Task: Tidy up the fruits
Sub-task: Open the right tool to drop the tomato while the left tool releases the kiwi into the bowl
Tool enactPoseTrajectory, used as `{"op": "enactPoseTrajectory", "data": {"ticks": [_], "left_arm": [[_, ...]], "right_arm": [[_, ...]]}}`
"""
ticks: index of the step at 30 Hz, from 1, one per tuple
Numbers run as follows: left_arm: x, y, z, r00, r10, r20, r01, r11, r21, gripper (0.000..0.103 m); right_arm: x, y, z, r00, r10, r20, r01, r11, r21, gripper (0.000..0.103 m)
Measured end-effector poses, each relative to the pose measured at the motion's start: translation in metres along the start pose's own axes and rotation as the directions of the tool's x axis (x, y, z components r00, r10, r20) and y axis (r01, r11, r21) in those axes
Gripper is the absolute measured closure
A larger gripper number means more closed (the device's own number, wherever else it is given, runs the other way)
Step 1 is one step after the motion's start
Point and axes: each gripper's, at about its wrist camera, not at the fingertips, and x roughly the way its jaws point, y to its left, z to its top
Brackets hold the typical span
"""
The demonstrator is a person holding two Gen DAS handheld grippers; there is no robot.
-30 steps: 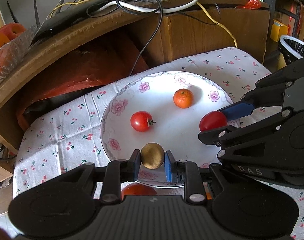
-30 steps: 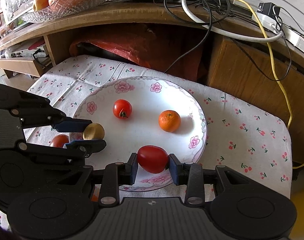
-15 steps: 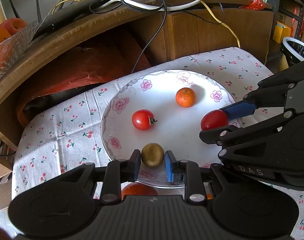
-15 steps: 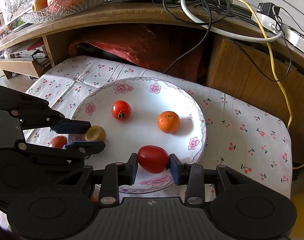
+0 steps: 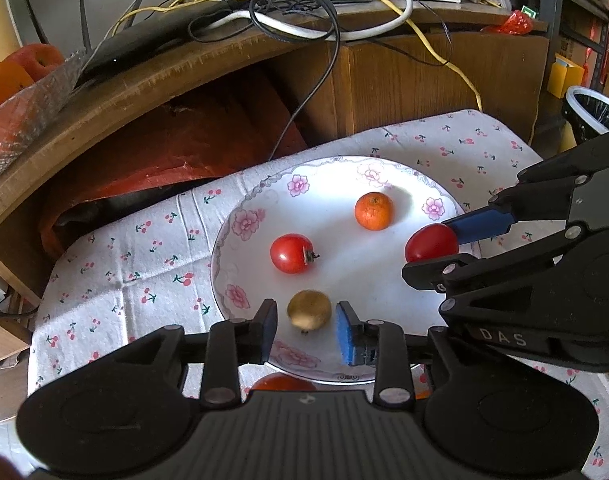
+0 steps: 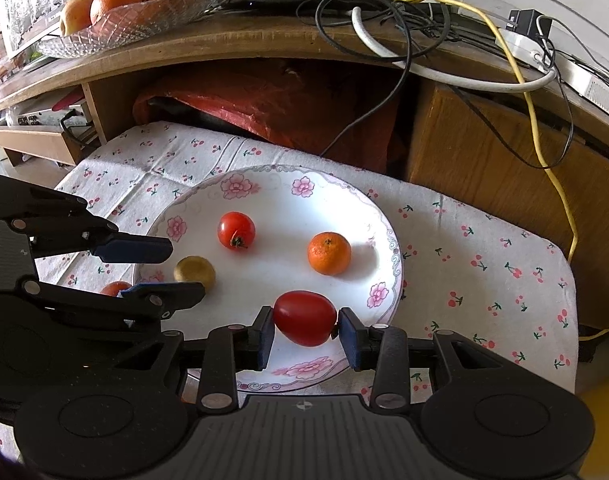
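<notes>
Since the fruits belong on the plate (image 5: 240, 268), the left tool (image 5: 306, 322) stands open around the kiwi (image 5: 308, 312) lying there, pads clear, while the right tool (image 6: 304, 330) grips an oval tomato (image 6: 304, 322) over the rim, apparently ready to release.

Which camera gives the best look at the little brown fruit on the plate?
The left wrist view: the brown fruit sits centred between that gripper's open jaws, unobstructed. In the right wrist view the brown fruit is smaller, off to the side, partly hidden behind the left gripper.
</notes>
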Motion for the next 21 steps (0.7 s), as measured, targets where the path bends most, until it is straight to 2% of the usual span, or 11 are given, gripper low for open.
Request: {"op": "enactPoseTrajectory", "data": {"ticks": [21], "left_arm": [[-0.017, -0.001, 0.001, 0.999, -0.014, 0.036, 0.013, 1.0, 0.008, 0.059]], "right_arm": [[-0.019, -0.004, 0.0, 0.999, 0.002, 0.05, -0.002, 1.0, 0.012, 0.068]]}}
